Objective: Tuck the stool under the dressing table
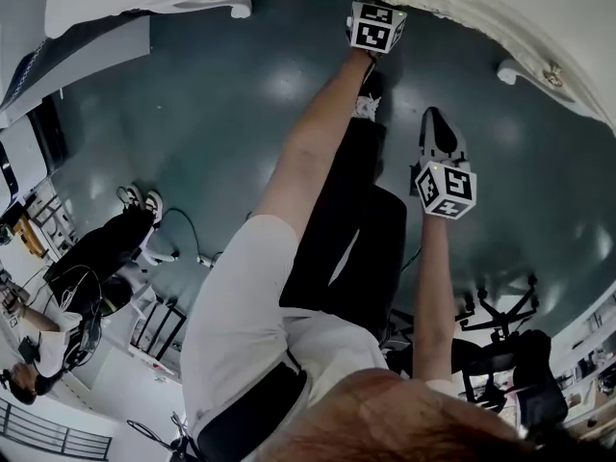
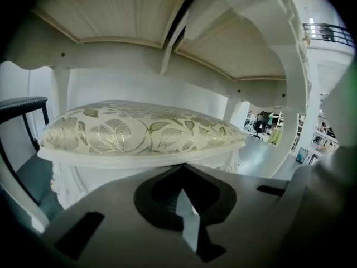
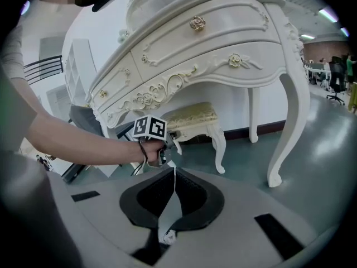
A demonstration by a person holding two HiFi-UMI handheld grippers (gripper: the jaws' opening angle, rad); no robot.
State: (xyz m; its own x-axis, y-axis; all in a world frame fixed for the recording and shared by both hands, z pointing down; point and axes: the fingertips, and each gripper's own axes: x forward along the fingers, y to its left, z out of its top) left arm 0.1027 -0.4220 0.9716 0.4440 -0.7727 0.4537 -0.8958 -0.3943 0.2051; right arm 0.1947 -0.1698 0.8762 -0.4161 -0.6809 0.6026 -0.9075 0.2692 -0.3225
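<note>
Bare left arm is stretched way out front, grey left gripper with its fingers pressed together. Grey right gripper sits further back (right arm held closer in), fingers together too.

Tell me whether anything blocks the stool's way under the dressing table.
Nothing visible does. The stool already sits partly beneath the dressing table, with only open floor behind it up to the wall.

Head view steeply downward; others toward stool
</note>
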